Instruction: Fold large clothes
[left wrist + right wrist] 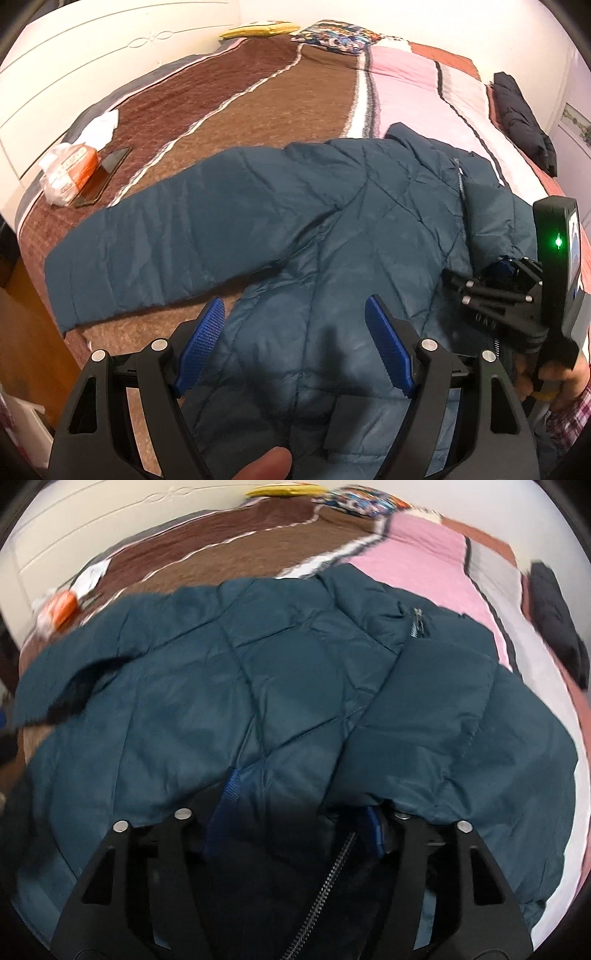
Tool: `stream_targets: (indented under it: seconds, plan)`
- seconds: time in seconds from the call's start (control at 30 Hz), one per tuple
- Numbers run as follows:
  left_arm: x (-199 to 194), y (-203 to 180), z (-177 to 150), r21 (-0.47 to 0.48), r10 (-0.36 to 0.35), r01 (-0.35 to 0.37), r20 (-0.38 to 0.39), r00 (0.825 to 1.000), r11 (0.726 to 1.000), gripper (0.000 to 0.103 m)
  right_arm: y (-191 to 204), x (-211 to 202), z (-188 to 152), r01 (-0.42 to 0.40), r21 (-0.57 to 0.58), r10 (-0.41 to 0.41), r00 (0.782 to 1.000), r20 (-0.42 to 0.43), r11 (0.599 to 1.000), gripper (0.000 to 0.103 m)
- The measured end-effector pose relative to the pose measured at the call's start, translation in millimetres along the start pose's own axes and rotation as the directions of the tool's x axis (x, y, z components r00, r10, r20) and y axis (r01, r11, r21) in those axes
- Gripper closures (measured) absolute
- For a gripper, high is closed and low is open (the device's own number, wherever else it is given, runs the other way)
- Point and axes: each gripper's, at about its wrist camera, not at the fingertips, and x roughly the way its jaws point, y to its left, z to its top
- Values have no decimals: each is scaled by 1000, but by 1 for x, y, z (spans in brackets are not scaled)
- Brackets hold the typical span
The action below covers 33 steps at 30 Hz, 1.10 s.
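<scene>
Two handheld grippers are working over a teal quilted jacket (332, 229) that is lying spread on a bed covered with a brown, pink and white striped blanket (258, 96). One sleeve (155, 236) is stretching out flat to the left in the left wrist view, while the other side is lying folded in over the body, next to the zipper (460, 181). The left gripper (295, 343) is hovering above the jacket's lower body with its blue pads standing wide apart and nothing between them; a fingertip is showing at the bottom edge of that view. The right gripper (295, 812) is sitting at the folded-in edge with its jaws standing apart; jacket fabric is bunching between and over its blue fingers (229, 797), but the pads are not pressing on it, and the view is blurring. In the left wrist view that right gripper (495, 269) is appearing at the jacket's right side, held by a hand (554, 384) with a plaid cuff. Near the left edge of the bed a phone (105, 175) is lying beside a plastic-wrapped orange package (68, 171), and a dark folded garment (521, 122) is resting at the far right.
</scene>
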Motion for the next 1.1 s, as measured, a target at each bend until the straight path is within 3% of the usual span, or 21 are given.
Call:
stream_targets:
  seconds: [0.1, 0.2, 0.37, 0.53, 0.63, 0.7, 0.8, 0.9, 1.0, 1.1]
  plan:
    - [-4, -11, 4, 33, -20, 20, 18, 1000, 999, 27, -14, -16, -7, -104, 74, 105, 994, -8, 992, 38]
    - [-7, -25, 9, 81, -46, 43, 39, 998, 996, 27, -38, -35, -20, -219, 160, 224, 975, -8, 962, 36]
    - [-9, -55, 16, 116, -93, 87, 44, 995, 989, 27, -69, -47, -35, -325, 274, 340, 940, -7, 905, 33]
    - [-13, -88, 15, 178, -173, 164, 39, 984, 970, 27, -102, -44, -50, -387, 431, 429, 903, -1, 815, 32]
    - [-18, -114, 10, 273, -218, 196, 51, 975, 942, 27, -117, -70, -59, -403, 426, 423, 905, 53, 810, 32]
    - [-21, -140, 4, 368, -262, 227, 45, 964, 902, 27, -128, -96, -70, -421, 410, 409, 904, 121, 809, 32]
    - [-21, -178, -8, 484, -306, 253, 32, 951, 837, 27, -151, -121, -83, -375, 432, 328, 927, 182, 820, 32]
    - [-19, -216, -21, 586, -325, 243, 37, 945, 773, 27, -174, -125, -85, -355, 488, 284, 934, 215, 797, 41]
    - [-18, -244, -31, 673, -329, 196, 75, 941, 713, 27, -191, -114, -78, -376, 536, 299, 927, 228, 756, 51]
    - [-15, -267, -43, 755, -314, 104, 141, 939, 648, 27, -209, -97, -69, -400, 595, 318, 916, 245, 696, 51]
